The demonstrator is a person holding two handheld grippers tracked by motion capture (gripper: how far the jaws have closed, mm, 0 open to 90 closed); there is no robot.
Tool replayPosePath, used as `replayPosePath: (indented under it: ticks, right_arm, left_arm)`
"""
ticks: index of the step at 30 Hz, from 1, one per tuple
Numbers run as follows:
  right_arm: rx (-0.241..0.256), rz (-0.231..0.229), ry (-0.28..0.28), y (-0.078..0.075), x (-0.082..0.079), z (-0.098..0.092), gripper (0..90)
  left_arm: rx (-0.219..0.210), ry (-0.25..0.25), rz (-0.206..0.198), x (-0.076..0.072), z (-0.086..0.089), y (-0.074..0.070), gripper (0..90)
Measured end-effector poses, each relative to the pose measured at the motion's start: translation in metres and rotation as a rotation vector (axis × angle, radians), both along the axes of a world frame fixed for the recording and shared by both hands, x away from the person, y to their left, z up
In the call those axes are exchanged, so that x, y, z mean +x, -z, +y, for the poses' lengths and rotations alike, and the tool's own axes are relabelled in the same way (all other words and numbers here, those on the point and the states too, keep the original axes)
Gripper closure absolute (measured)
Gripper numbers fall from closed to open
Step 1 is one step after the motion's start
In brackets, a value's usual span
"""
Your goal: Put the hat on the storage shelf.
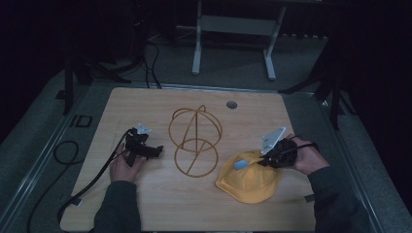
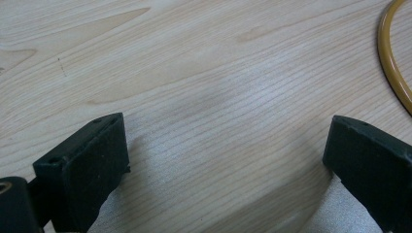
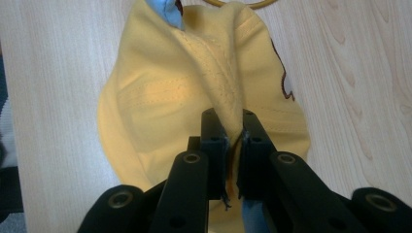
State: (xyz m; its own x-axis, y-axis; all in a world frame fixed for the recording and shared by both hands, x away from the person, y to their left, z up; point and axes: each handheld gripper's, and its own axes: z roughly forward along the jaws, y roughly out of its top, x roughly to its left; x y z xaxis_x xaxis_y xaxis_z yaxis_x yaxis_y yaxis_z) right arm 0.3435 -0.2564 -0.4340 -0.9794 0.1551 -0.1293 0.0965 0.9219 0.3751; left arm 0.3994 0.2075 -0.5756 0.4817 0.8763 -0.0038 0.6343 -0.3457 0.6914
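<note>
Pale wood tabletop (image 1: pixel 145 194) carries everything. Nearest, the yellow hat (image 1: pixel 248 180) lies crumpled, a fold pinched tight in the right gripper (image 3: pixel 229 127), probably for lifting. The left gripper (image 2: pixel 223 160) rests spread and empty beside the wire stand (image 1: pixel 195 141), likely the hat's destination.

Left gripper (image 2: pixel 226 160) jaws spread; right gripper (image 3: pixel 228 127) jaws clamped.

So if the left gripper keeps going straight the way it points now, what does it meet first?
Probably the wire stand. The left gripper is open over bare table, aimed toward the stand's lower ring, whose edge shows at the right of its own view. Depth is unclear, so it may skim the tabletop first.
</note>
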Motion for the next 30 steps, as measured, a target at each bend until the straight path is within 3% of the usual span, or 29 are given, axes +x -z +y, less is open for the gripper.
replayPosePath:
  ticks: [12,25,30]
  right_arm:
    - [-0.045,0.005,0.005,-0.018,-0.001,0.002,84.5]
    - [-0.056,-0.045,-0.005,-0.044,0.004,0.008,84.5]
    - [-0.044,-0.039,-0.010,-0.051,0.008,0.013,84.4]
  left_arm:
    - [0.000,0.000,0.000,0.000,0.000,0.000,2.4]
    - [0.001,0.001,0.000,0.000,0.000,0.000,2.4]
    - [0.001,0.000,0.001,0.000,0.000,0.000,2.4]
